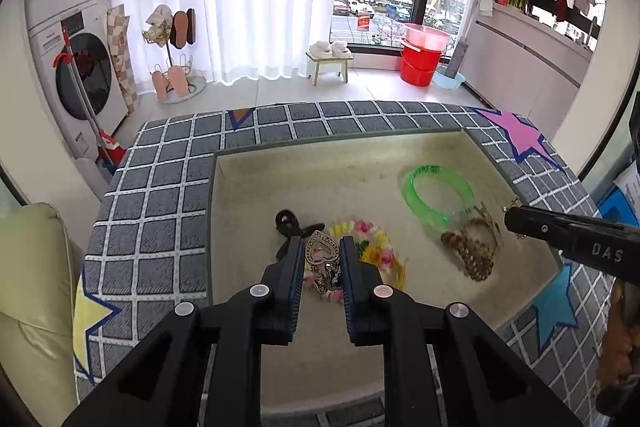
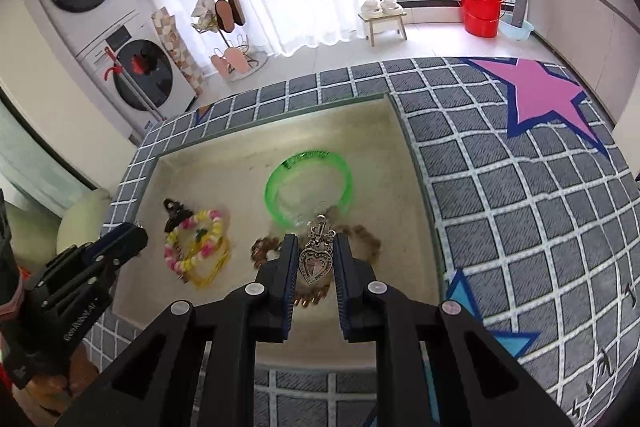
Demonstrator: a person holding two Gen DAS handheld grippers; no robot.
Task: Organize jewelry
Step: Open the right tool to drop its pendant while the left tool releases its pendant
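Note:
A cream tray (image 1: pixel 280 179) set in a grey checked cloth holds jewelry. My left gripper (image 1: pixel 320 247) is shut on a silver heart pendant (image 1: pixel 320 251), above a beaded flower bracelet (image 1: pixel 376 247) and a black clip (image 1: pixel 286 221). My right gripper (image 2: pixel 316 245) is shut on a second silver heart pendant with a clasp (image 2: pixel 316 265), above a brown braided bracelet (image 2: pixel 368 239). A green bangle (image 2: pixel 308 187) lies at the tray's far side; it also shows in the left wrist view (image 1: pixel 438 197). The right gripper's finger (image 1: pixel 568 231) shows at the right of the left wrist view.
The checked cloth (image 2: pixel 520 207) carries a pink star (image 2: pixel 540 95) and blue stars. The tray has a raised rim (image 1: pixel 212 211). A cream sofa arm (image 1: pixel 28 287) is at the left. Washing machines, a shoe rack, a stool and red buckets stand on the floor behind.

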